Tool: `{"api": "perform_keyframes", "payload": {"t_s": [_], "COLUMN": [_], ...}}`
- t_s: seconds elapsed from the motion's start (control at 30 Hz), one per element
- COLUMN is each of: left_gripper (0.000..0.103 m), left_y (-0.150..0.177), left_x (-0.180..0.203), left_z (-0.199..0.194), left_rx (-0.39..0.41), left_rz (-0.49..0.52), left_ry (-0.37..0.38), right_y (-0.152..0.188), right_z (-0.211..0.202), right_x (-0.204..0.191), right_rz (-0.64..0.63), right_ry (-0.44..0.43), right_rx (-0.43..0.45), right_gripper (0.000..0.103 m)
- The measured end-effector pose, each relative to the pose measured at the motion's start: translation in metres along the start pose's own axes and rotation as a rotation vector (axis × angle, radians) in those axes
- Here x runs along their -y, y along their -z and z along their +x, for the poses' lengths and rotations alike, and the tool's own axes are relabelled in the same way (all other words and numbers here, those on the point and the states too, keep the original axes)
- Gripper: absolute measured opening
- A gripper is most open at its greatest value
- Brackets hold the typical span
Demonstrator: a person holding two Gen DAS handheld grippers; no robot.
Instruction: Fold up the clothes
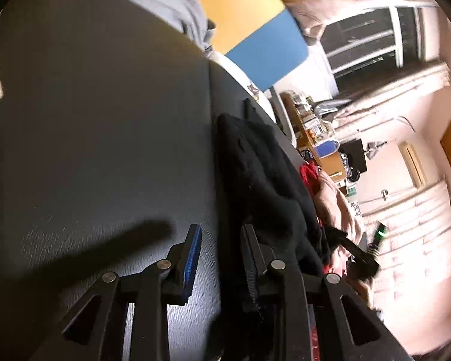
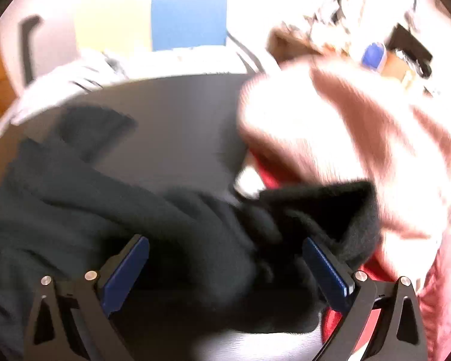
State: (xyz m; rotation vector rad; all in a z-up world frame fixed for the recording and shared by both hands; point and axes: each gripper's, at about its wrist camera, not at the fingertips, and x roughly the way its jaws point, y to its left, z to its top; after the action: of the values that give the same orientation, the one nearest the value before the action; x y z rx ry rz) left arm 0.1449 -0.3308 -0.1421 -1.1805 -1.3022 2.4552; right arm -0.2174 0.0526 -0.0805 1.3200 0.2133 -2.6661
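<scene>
Dark table (image 2: 177, 114) bears black garment (image 2: 171, 228); pink cloth (image 2: 339, 138); grey garment (image 2: 60, 87).

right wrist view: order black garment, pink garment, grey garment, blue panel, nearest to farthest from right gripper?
1. black garment, between and beneath the right gripper fingers
2. pink garment, ahead to the right
3. grey garment, far table edge, left
4. blue panel, beyond the table, top centre

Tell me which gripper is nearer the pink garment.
Right. The right gripper, open over the black garment, sits just beside the pink garment. The left gripper is further off, at the black garment's opposite edge.
</scene>
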Motion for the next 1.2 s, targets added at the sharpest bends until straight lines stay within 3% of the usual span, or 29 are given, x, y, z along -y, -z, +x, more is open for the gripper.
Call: {"api": "perform_keyframes", "payload": {"t_s": [0.13,0.2,0.3,0.53,0.67,0.7,0.77,0.8,0.83,0.87,1.03,1.13,1.2], "left_gripper": [0.026,0.026,0.027,0.029,0.031,0.031,0.031,0.031,0.031,0.031,0.034,0.035,0.036], "left_y": [0.008,0.016,0.025,0.038,0.034,0.034,0.033,0.032,0.032,0.031,0.021,0.013,0.008], "left_x": [0.004,0.003,-0.004,-0.014,-0.023,-0.023,-0.021,-0.017,-0.012,-0.007,0.025,0.045,0.059], "left_z": [0.009,0.008,-0.002,-0.027,-0.026,-0.023,-0.017,-0.015,-0.012,-0.009,0.023,0.048,0.074], "left_rx": [0.013,0.016,0.012,0.035,0.025,0.021,0.011,0.004,-0.003,-0.01,-0.065,-0.109,-0.15], "left_rz": [-0.008,-0.014,-0.018,0.002,-0.028,-0.032,-0.04,-0.031,-0.019,-0.007,0.066,0.1,0.114], "left_ry": [0.003,0.009,0.004,-0.035,-0.015,-0.009,-0.004,-0.001,0.003,0.006,0.042,0.065,0.08], "right_y": [-0.011,-0.015,-0.03,-0.004,0.01,0.013,0.02,0.019,0.016,0.013,0.004,0.012,0.04], "right_z": [-0.034,-0.033,-0.032,0.002,0.021,0.025,0.034,0.031,0.026,0.022,0.011,0.025,0.034], "right_x": [-0.072,-0.126,-0.203,-0.255,-0.284,-0.292,-0.304,-0.298,-0.285,-0.271,-0.143,-0.074,-0.032], "right_rz": [-0.08,-0.146,-0.237,-0.419,-0.522,-0.548,-0.592,-0.564,-0.498,-0.43,0.062,0.277,0.416], "right_ry": [-0.261,-0.411,-0.538,-0.461,-0.415,-0.403,-0.383,-0.399,-0.426,-0.455,-0.746,-0.869,-0.908], "right_rx": [0.073,0.055,0.028,-0.057,-0.105,-0.118,-0.139,-0.133,-0.132,-0.133,-0.09,-0.07,-0.059], "right_gripper": [0.103,0.103,0.103,0.103,0.103,0.101,0.08,0.07,0.043,0.027,0.026,0.026,0.03]}}
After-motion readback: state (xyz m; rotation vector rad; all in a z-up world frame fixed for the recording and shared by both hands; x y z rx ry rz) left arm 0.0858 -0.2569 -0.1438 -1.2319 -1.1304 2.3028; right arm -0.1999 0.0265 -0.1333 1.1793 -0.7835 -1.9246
